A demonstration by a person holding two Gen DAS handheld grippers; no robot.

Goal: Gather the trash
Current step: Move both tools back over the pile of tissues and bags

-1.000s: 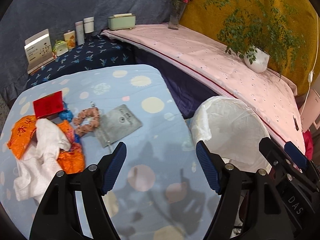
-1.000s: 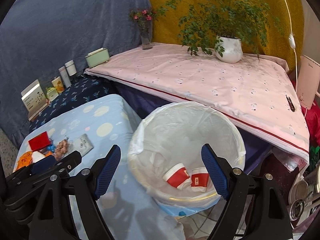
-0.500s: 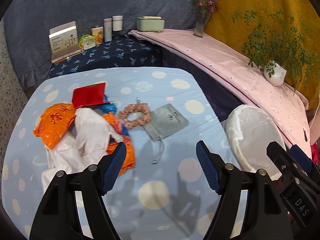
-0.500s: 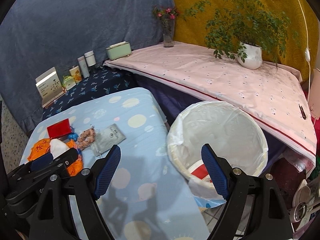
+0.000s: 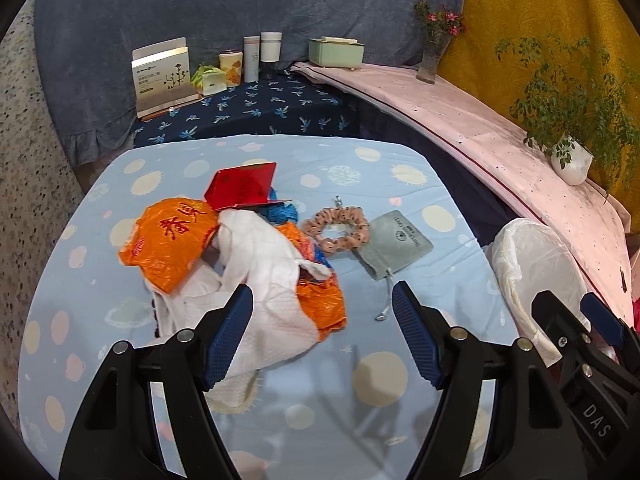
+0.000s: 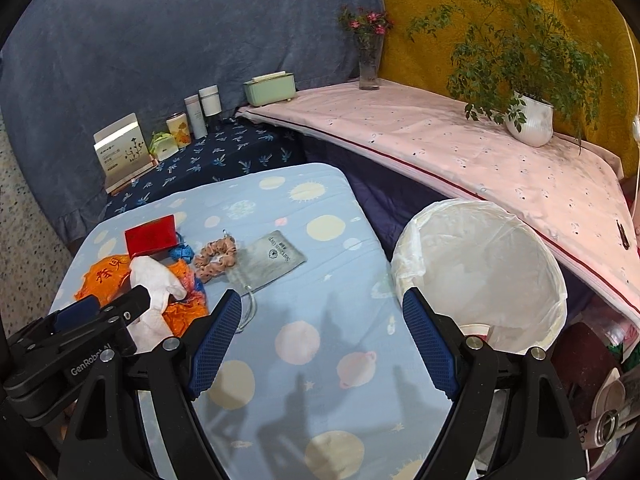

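- Trash pile (image 5: pixel 240 256) of orange wrappers and white tissue lies on the dotted blue table (image 5: pixel 400 384), left of the lined bin (image 6: pixel 480 264).
- Left gripper (image 5: pixel 322 336) hovers above it, jaws apart, empty.
- Right gripper (image 6: pixel 322 340) likewise gapes, empty.

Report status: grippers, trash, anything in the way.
Left gripper and right gripper open, empty. Trash pile on table, lined bin beside it. Scrunchie and grey pouch lie alongside the pile.

Both grippers swung from bin (image 6: pixel 480 264) toward trash pile (image 5: pixel 240 256) (leftward)
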